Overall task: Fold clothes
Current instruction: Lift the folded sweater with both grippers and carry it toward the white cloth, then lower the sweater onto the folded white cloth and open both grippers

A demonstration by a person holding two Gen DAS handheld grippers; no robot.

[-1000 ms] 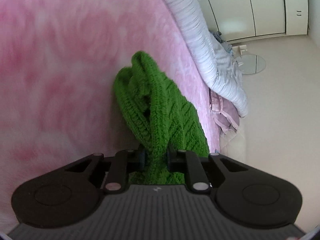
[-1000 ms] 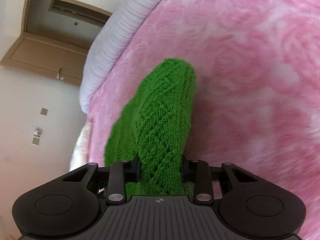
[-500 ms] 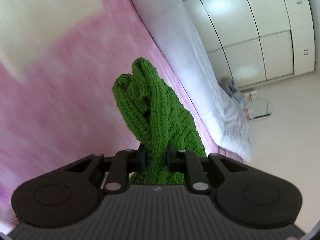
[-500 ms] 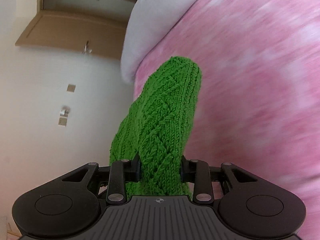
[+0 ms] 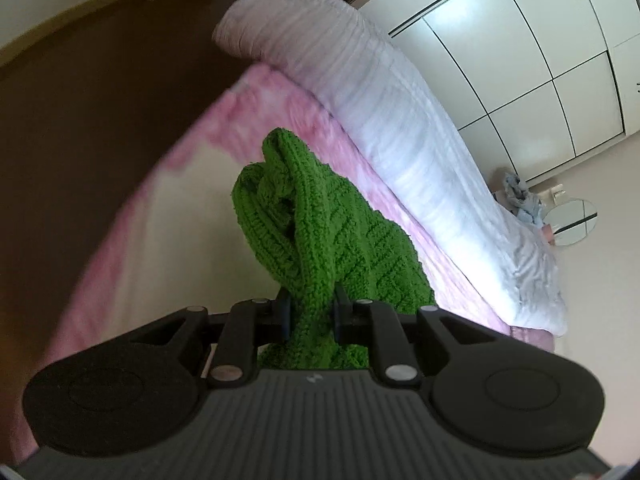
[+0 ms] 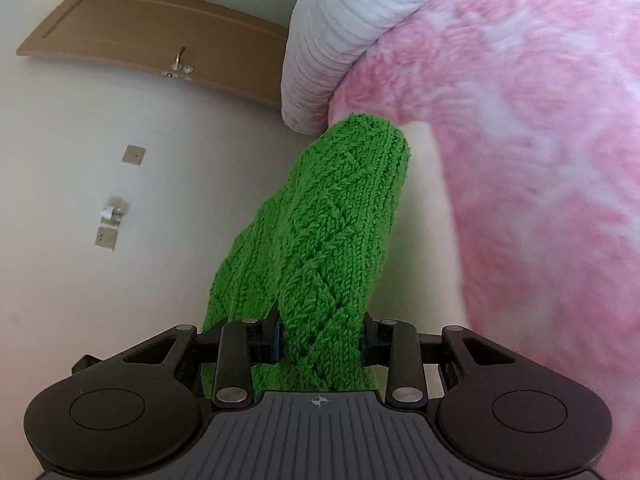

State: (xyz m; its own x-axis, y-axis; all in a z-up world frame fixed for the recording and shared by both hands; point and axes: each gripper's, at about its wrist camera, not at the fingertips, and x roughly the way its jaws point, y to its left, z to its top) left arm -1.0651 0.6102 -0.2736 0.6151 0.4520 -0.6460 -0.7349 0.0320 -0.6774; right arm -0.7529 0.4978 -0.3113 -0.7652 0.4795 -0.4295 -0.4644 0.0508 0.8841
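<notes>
- We see a green knit garment (image 5: 320,240) bunched up and pinched between the left tongs (image 5: 309,312); the fabric sticks up past the fingertips in a crumpled wad.
- In the right wrist view we see another part of the same green knit (image 6: 332,248), a thicker folded roll, clamped in the right tongs (image 6: 320,340), jaws standing wider around it.
- We see the garment in the air at both tongs, not lying on the bed; some knit droops below and beside each grip.
- Behind it in the left view we see the pink blanket (image 5: 280,92) on the bed, blurred, with its edge running up-left.
- We see a white ribbed duvet (image 5: 400,120) lying along the far side of the pink blanket, touching it.
- Further out on the left view: white wardrobe doors (image 5: 540,60), pale floor, a round mirror (image 5: 572,222) near a small pile of cloth.
- On the right view: pink blanket (image 6: 540,160) at right, white duvet (image 6: 340,32) above, wooden door (image 6: 160,40) with handle, cream floor.
</notes>
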